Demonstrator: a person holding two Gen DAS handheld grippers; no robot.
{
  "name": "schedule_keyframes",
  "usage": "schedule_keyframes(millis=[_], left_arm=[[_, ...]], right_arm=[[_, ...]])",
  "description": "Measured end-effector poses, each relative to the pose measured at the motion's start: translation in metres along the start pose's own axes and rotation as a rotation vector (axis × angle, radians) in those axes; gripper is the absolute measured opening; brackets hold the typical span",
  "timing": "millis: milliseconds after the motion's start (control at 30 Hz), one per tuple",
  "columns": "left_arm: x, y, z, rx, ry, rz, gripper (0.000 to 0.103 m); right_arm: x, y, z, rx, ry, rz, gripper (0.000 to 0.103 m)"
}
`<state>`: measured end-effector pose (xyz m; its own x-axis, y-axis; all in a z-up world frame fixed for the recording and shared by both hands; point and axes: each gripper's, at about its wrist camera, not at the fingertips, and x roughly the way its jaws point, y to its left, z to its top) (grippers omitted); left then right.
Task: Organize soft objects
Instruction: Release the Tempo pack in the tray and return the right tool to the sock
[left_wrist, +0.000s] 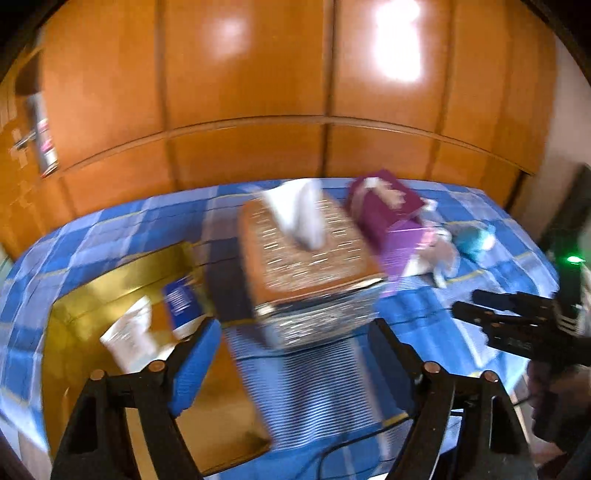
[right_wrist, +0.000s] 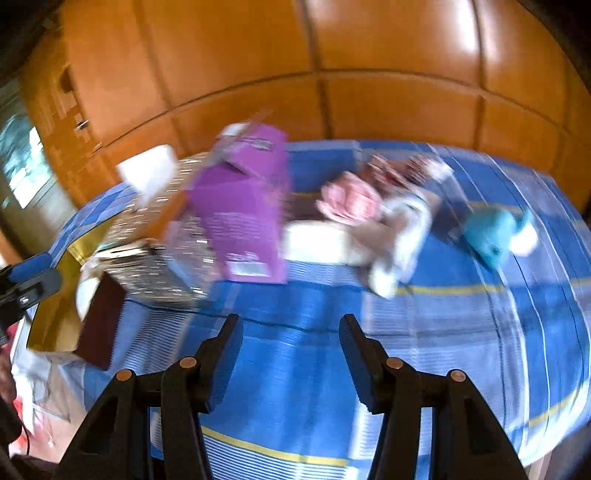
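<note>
On a bed (left_wrist: 110, 229) covered in blue plaid, the sorting of soft things looks barely begun. At the left of the left wrist view a gold box (left_wrist: 110, 273) lies open, holding a white packet (left_wrist: 129, 332) and a blue card (left_wrist: 183, 299); whether either counts as a sorted item cannot be told through the blur. At centre sits a patterned tissue box (left_wrist: 306, 254) with a white tissue (left_wrist: 295, 210) standing from its slot, and just right of it a purple carton (left_wrist: 384, 214). Further right, the soft toys remain loose on the cover: a pink and white plush heap (right_wrist: 373, 218) beside the carton, and a teal plush (right_wrist: 495, 232) apart, toward the right edge. The left gripper (left_wrist: 295, 350) hangs open and empty low in its frame, facing the tissue box; the right gripper (right_wrist: 290, 354) is likewise spread wide, holding nothing, over bare bedspread short of the toys. By this evidence every plush is yet to be gathered.
</note>
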<state>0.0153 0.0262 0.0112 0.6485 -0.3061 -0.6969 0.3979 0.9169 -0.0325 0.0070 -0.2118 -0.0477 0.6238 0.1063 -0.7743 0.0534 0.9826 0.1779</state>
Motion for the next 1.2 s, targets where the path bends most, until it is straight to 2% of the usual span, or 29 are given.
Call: schedule_keyframes(millis=[100, 200, 367, 500, 633, 733, 1033, 1133, 1167, 1200], left_arm=[[0.004, -0.025, 0.014, 0.064, -0.002, -0.065, 0.074], [0.007, -0.051, 0.028, 0.121, -0.006, -0.129, 0.073], [0.019, -0.089, 0.046, 0.166, 0.019, -0.216, 0.068], [0.028, -0.110, 0.043, 0.201, 0.035, -0.236, 0.068], [0.039, -0.112, 0.032, 0.194, 0.081, -0.237, 0.068], [0.046, -0.110, 0.029, 0.184, 0.103, -0.236, 0.068], [0.053, -0.119, 0.030, 0.204, 0.120, -0.256, 0.068], [0.056, -0.124, 0.030, 0.210, 0.130, -0.263, 0.068], [0.058, -0.126, 0.031, 0.213, 0.132, -0.265, 0.068], [0.059, -0.128, 0.031, 0.218, 0.134, -0.268, 0.068]], right_arm=[[-0.002, -0.021, -0.005, 0.051, 0.003, -0.029, 0.055], [-0.005, -0.037, -0.007, 0.080, -0.001, -0.071, 0.055], [-0.007, -0.066, -0.005, 0.167, -0.007, -0.087, 0.055], [0.000, -0.087, 0.011, 0.241, -0.014, -0.042, 0.055], [0.019, -0.096, 0.031, 0.282, -0.011, 0.037, 0.055], [0.040, -0.101, 0.046, 0.284, 0.000, 0.029, 0.055], [0.090, -0.128, 0.074, 0.392, 0.025, 0.078, 0.055], [0.099, -0.127, 0.078, 0.368, 0.045, 0.128, 0.035], [0.098, -0.126, 0.078, 0.353, 0.043, 0.114, 0.028], [0.096, -0.125, 0.078, 0.337, 0.041, 0.107, 0.025]])
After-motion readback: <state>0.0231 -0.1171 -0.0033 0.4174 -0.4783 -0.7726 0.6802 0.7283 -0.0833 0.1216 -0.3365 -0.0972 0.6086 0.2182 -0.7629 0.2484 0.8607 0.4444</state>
